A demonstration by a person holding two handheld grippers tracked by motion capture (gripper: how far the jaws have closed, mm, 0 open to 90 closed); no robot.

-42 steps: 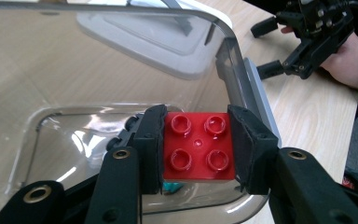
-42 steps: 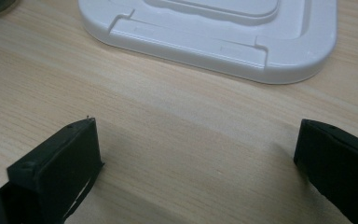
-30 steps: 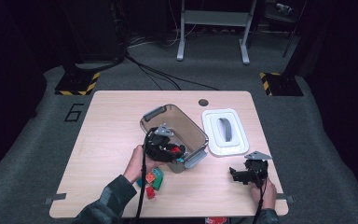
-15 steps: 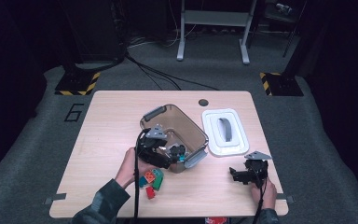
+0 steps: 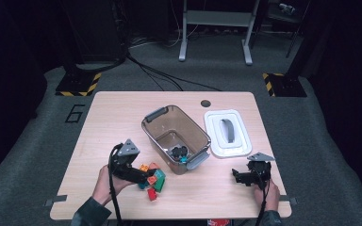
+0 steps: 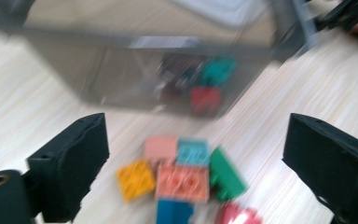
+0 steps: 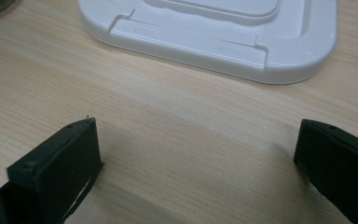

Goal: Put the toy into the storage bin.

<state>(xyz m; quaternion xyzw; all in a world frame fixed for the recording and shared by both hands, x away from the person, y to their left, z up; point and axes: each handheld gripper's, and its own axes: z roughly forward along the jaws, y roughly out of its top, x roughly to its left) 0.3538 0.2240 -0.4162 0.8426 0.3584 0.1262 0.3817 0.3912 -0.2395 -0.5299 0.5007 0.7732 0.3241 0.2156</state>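
The worktop (image 5: 122, 108) carries, largest first, a translucent brown bin (image 5: 156, 123) at its centre, a white lid (image 5: 238, 149) lying flat toward the right edge, and a loose pile of toy bricks (image 5: 153, 179) near the front edge, just left of the bin's front corner.

Change since one second ago: the left gripper (image 5: 147, 178), which then stood at the bin's front left rim with the pile behind it, now sits over the pile. Its jaws have just been opening and now stand wide apart with nothing held between them. A few bricks lie in the bin's front corner (image 5: 179, 153). Judgement: one brick has been delivered to the bin and the next pick is being set up.

Relative position: in the left gripper view the bricks (image 6: 182, 175) lie on the worktop between and slightly ahead of the two spread jaws, untouched, with the bin wall (image 6: 121, 70) beyond them. The view is blurred.

The right gripper (image 5: 244, 177) rests at the front right corner, jaws spread and empty, with the lid (image 7: 214, 28) just ahead of it.
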